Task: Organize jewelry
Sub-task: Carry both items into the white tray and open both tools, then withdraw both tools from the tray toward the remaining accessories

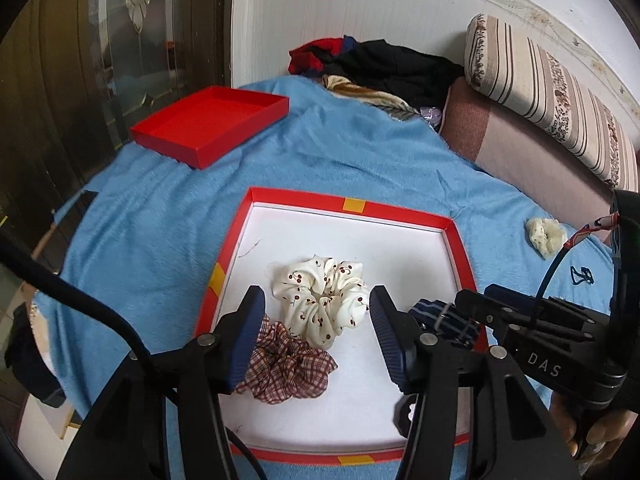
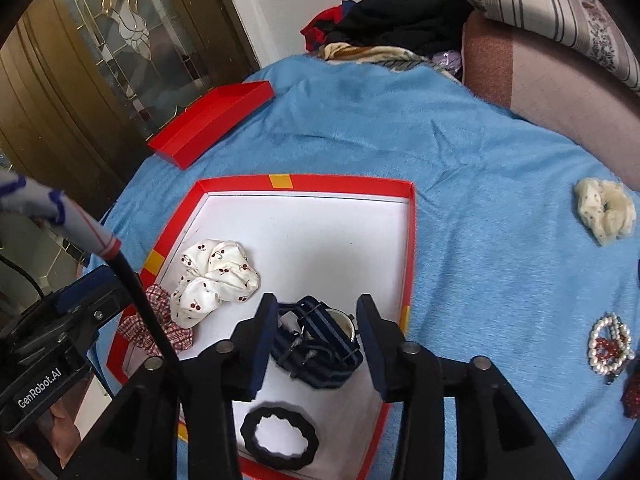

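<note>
Where jaws gape, watch (image 2: 320, 344) between.

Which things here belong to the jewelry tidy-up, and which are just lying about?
Job: red box, cherry scrunchie, plaid scrunchie, watch, black hair tie, cream scrunchie, pearl bracelet.
Lying about: clothes pile, pillow, red lid.

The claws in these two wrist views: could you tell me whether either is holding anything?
Nothing is held: left claw and right claw both stand open.
</note>
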Demonstrator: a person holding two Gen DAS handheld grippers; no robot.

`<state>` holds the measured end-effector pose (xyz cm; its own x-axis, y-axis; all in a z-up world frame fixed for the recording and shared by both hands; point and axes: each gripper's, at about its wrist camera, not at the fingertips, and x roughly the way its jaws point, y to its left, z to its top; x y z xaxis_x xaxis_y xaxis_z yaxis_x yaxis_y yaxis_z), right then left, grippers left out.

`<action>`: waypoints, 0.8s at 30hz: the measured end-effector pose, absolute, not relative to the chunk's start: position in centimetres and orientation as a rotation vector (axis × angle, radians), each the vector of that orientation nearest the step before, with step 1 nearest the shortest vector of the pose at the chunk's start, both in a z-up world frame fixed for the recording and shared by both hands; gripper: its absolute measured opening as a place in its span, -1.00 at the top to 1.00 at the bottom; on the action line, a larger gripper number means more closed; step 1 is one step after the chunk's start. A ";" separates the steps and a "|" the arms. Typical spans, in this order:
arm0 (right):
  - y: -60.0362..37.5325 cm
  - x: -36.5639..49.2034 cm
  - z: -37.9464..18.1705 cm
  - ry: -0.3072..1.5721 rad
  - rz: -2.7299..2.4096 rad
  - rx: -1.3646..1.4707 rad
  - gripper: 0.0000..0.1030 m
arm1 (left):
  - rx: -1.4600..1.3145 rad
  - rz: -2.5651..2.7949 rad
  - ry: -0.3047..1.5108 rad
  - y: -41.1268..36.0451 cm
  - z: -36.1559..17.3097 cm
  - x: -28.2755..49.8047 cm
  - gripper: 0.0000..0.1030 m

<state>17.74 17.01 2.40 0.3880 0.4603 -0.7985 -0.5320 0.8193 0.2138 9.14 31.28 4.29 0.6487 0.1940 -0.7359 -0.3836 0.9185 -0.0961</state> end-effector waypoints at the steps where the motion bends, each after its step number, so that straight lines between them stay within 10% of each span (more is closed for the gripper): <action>1: 16.9 17.4 2.6 0.983 0.634 -0.085 0.12 | -0.248 0.332 0.798 31.0 4.5 8.9 -0.04; 24: -6.6 4.6 1.7 0.915 0.282 0.024 0.07 | -0.045 0.205 0.782 16.3 8.3 5.9 -0.21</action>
<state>4.58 -6.57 1.73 0.5757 0.2515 -0.7780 -0.2309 0.9628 0.1404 5.95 16.31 8.35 0.6910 0.1668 -0.7033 -0.1999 0.9792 0.0358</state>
